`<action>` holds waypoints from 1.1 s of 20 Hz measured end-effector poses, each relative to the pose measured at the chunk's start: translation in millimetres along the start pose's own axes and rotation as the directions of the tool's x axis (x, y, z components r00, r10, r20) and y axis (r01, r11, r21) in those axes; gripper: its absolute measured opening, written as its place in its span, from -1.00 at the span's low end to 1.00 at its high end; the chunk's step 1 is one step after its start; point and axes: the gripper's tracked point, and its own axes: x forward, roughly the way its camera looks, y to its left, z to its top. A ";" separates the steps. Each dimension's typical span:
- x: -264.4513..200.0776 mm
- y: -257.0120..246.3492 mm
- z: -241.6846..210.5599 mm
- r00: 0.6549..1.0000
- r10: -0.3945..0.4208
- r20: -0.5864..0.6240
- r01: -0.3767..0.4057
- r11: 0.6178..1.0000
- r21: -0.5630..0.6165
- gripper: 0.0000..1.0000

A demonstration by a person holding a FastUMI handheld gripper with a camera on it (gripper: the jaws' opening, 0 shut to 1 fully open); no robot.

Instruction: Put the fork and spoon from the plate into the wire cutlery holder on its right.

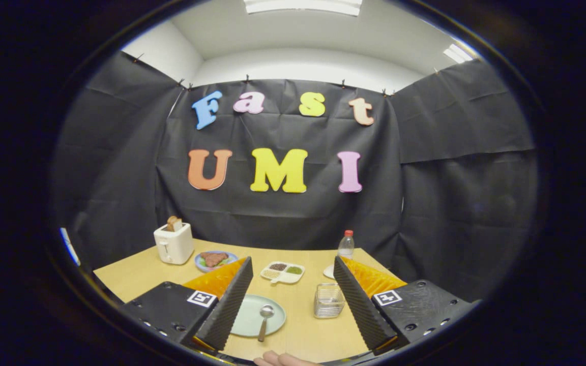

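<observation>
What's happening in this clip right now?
A person is holding a hand-held gripper above a light wooden table, its fingers spread wide and gripping nothing. Between them, just ahead, lies a pale green round plate with a metal spoon resting on it; no fork can be made out. To the plate's right stands the small wire cutlery holder, which looks empty. Beyond are a white toaster, a divided white dish and a clear plastic bottle.

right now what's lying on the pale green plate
A metal spoon lies on the pale green round plate, between the open hand-held gripper fingers. One finger covers the plate's left part, so no fork is visible.
</observation>
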 end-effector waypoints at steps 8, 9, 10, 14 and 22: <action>43.8 17.8 -60.7 0.978 0.015 -0.207 -0.018 1.000 -0.012 0.91; 48.5 22.4 -72.1 0.971 0.021 -0.240 -0.025 1.000 -0.015 0.91; 54.7 26.5 -83.1 0.961 0.028 -0.275 -0.034 0.999 -0.017 0.91; 75.9 39.7 -134.4 0.896 0.060 -0.439 -0.072 0.997 -0.010 0.91; 99.6 64.1 -201.9 0.735 0.118 -0.667 -0.136 0.990 0.026 0.91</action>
